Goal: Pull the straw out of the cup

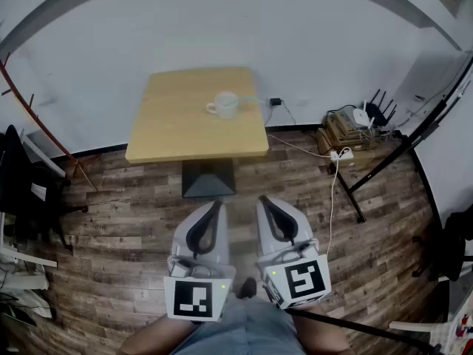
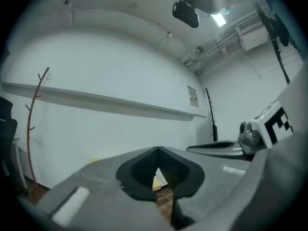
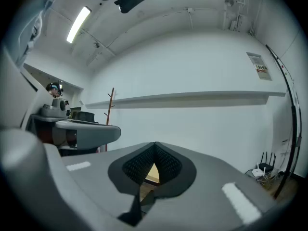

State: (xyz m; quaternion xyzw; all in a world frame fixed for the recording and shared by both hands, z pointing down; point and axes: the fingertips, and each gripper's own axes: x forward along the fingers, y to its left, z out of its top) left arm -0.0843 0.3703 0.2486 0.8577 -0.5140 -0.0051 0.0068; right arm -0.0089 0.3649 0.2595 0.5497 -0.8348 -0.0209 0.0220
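A white cup with a handle on its left stands on the square wooden table against the far wall, and a pale blue straw leans out of it to the right. Both grippers hang low in the head view, well short of the table. My left gripper is shut with nothing in it, its tips meeting. My right gripper is shut and empty too. The cup and straw do not show in either gripper view.
A dark pedestal base holds the table over the wood-plank floor. Cables, a power strip and a router lie at the right by black stand legs. A coat rack and dark clutter stand at the left.
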